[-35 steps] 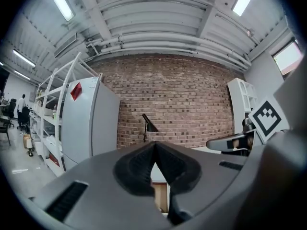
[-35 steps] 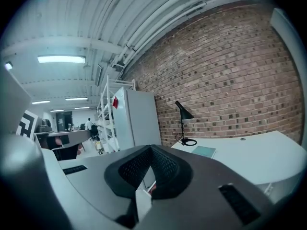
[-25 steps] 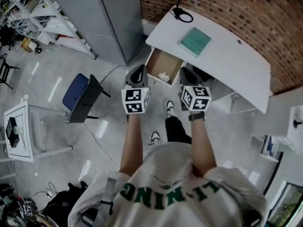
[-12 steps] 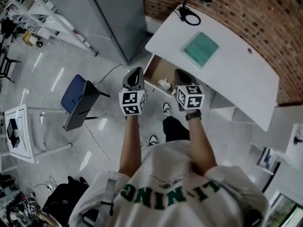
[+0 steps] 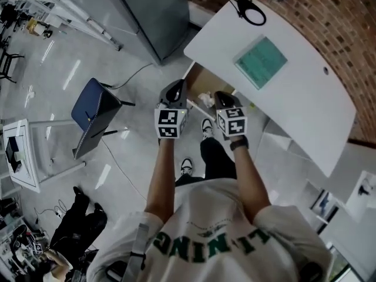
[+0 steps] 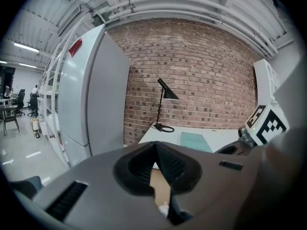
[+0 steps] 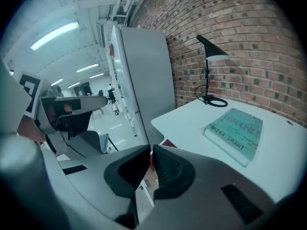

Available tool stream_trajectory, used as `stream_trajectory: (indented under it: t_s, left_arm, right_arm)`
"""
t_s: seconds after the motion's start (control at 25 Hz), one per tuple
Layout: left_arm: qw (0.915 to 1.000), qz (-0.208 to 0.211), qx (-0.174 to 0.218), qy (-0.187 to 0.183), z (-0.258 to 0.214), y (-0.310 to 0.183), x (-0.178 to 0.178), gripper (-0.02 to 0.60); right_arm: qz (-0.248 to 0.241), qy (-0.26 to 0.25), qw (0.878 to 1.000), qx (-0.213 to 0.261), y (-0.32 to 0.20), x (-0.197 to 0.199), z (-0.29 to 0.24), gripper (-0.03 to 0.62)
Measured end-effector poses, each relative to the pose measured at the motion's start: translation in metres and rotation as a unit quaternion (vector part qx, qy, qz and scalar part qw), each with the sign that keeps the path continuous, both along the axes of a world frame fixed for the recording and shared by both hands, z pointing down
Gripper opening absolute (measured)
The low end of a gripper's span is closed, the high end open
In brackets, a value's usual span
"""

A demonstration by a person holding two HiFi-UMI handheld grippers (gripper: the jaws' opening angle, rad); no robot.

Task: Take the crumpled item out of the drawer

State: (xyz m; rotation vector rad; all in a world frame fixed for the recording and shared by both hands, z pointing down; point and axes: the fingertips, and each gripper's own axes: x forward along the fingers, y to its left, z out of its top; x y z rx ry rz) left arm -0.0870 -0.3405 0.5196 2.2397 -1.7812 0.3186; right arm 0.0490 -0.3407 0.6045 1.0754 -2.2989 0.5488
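The wooden drawer [image 5: 202, 79] stands pulled out from under the white desk [image 5: 305, 104]. A small white crumpled item [image 5: 205, 98] lies inside it, also seen low in the left gripper view [image 6: 163, 209] below the jaws. My left gripper [image 5: 176, 87] hangs over the drawer's left side, shut and empty [image 6: 155, 145]. My right gripper [image 5: 222, 96] hovers just right of the item at the drawer's near edge, shut with nothing between its fingers [image 7: 150, 150]. Both are above the drawer, not inside it.
A teal book [image 5: 261, 61] and a black desk lamp [image 5: 252, 10] sit on the desk top. A tall grey cabinet [image 5: 154, 10] stands left of the desk. A blue chair [image 5: 94, 113] stands on the floor at the left. The person's shoes [image 5: 185, 165] are below the drawer.
The person has stepped closer to the desk. Both grippers now sit over the open drawer, with the crumpled item between them. Their jaws have stayed shut.
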Motion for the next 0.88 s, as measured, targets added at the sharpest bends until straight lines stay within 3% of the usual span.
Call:
stream_trajectory:
  t_s: [0.36,0.88]
  left_arm:
    - [0.9986,0.042,0.003,0.032,0.046,-0.034,0.000,-0.002]
    - [0.9963,0.066,-0.041,0.036,0.126,-0.062,-0.008,-0.001]
  right_arm:
    - [-0.044,0.052,0.995,-0.076,-0.015,-0.013,0.105,0.005]
    - [-0.127,0.099,0.968,-0.191,-0.018,-0.048,0.233,0.006]
